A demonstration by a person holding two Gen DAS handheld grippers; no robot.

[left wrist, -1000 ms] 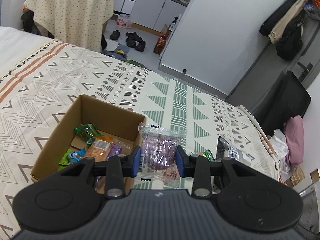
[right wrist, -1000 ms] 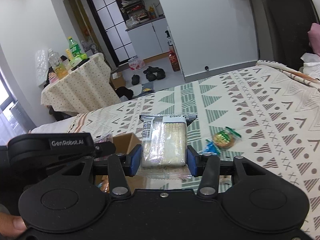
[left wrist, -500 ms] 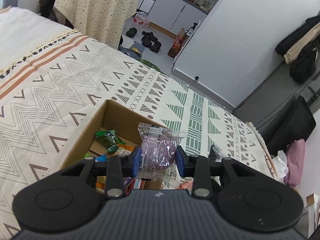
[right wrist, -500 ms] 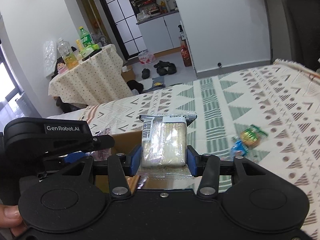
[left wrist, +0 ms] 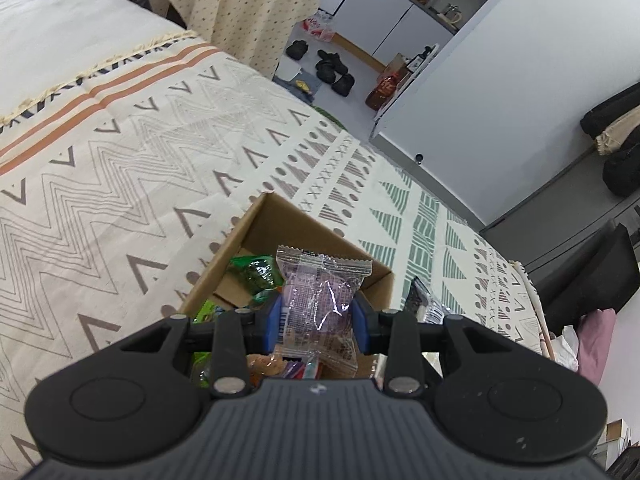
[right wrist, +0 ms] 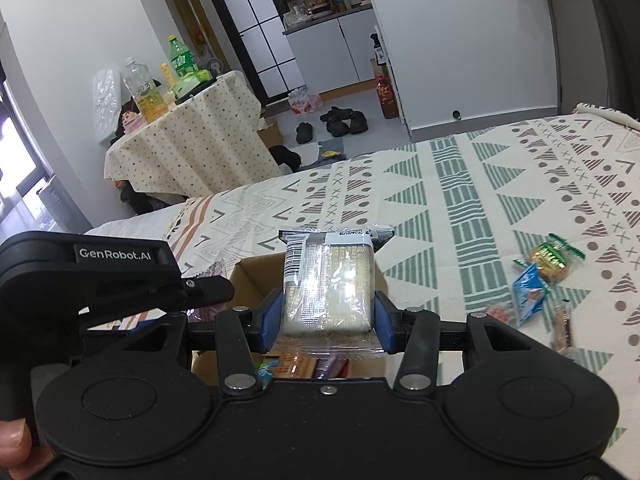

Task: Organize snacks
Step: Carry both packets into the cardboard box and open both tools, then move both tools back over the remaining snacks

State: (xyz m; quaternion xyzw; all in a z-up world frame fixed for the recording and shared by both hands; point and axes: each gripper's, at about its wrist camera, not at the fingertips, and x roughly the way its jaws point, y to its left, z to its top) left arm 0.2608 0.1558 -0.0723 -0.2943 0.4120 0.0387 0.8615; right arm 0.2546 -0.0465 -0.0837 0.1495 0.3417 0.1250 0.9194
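My left gripper (left wrist: 318, 317) hangs over the cardboard box (left wrist: 256, 224), which sits on the patterned bedspread (left wrist: 120, 168), and the smart play is to come in level above the open middle, clear of the far wall, before letting go, so the packet lands flat on the snacks inside. Blue pads (left wrist: 273, 322) are narrowly apart and clamped on the clear purple-tinted packet (left wrist: 322, 286), which stands upright between them. Over to my right gripper (right wrist: 326, 320): pads set a bit wider, pinching the pale cracker pack (right wrist: 330, 284) by its sides, just above the box's near edge, I think, though the gripper body hides most of it. Farther right, loose snacks (right wrist: 546, 258) lie on the bedspread toward its right edge, waiting their turn.
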